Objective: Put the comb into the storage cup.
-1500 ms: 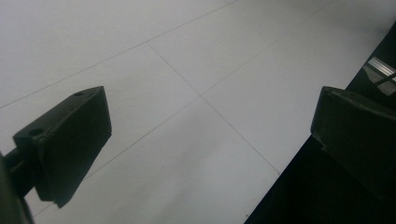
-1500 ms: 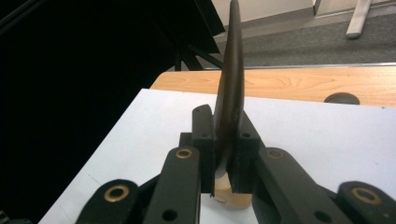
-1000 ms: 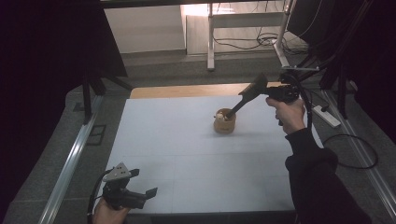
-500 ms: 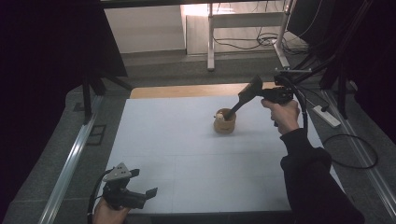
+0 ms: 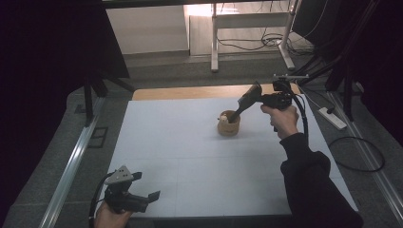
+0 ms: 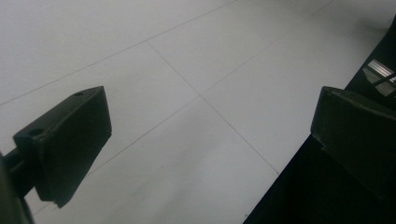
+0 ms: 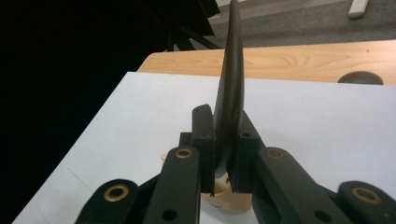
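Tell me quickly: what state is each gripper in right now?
Left gripper: open, holding nothing.
Right gripper: closed on a dark utensil.

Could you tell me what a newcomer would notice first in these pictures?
Probably the right gripper at the far right of the white table, shut on a dark spoon whose lower end dips into a small wooden cup. Next, the left gripper at the near left edge, jaws open over bare tabletop.
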Demonstrator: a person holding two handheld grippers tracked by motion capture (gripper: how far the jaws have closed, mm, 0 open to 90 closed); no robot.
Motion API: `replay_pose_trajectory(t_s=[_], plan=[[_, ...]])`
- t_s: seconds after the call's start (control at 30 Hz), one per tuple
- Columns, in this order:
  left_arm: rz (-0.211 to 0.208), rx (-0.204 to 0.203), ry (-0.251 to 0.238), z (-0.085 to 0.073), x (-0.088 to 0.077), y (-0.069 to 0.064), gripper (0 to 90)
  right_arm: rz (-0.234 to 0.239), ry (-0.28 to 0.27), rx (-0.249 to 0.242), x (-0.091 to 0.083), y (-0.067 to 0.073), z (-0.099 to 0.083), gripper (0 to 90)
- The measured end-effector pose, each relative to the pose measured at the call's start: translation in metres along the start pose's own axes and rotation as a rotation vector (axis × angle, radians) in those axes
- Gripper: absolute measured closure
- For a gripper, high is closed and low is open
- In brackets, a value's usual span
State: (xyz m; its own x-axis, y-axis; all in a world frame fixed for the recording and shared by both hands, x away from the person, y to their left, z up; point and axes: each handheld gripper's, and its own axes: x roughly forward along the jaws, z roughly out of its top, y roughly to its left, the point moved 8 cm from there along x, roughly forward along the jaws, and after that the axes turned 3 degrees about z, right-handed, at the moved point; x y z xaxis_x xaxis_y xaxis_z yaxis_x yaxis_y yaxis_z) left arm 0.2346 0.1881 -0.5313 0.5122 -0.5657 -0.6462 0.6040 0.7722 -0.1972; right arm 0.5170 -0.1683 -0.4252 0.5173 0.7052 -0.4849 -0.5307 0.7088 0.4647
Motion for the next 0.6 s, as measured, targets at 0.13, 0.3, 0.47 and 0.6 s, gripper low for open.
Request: replay_pose_trajectory(t_s=[0.13,0.3,0.47,0.6], plan=[[-0.001,-0.001,-0.001,0.0,0.0,0.0,0.0,0.004,0.01,0.006,0.006,-0.001,-0.004,83.9],[-0.003,-0.002,-0.001,0.0,0.0,0.0,0.0,0.009,0.02,0.015,0.013,-0.003,-0.01,83.9],[-0.003,-0.003,-0.001,0.0,0.0,0.0,0.0,0.021,0.024,0.033,0.02,-0.006,-0.016,83.9],[-0.003,-0.004,-0.002,0.0,0.0,0.0,0.0,0.031,0.019,0.051,0.019,-0.009,-0.016,83.9]])
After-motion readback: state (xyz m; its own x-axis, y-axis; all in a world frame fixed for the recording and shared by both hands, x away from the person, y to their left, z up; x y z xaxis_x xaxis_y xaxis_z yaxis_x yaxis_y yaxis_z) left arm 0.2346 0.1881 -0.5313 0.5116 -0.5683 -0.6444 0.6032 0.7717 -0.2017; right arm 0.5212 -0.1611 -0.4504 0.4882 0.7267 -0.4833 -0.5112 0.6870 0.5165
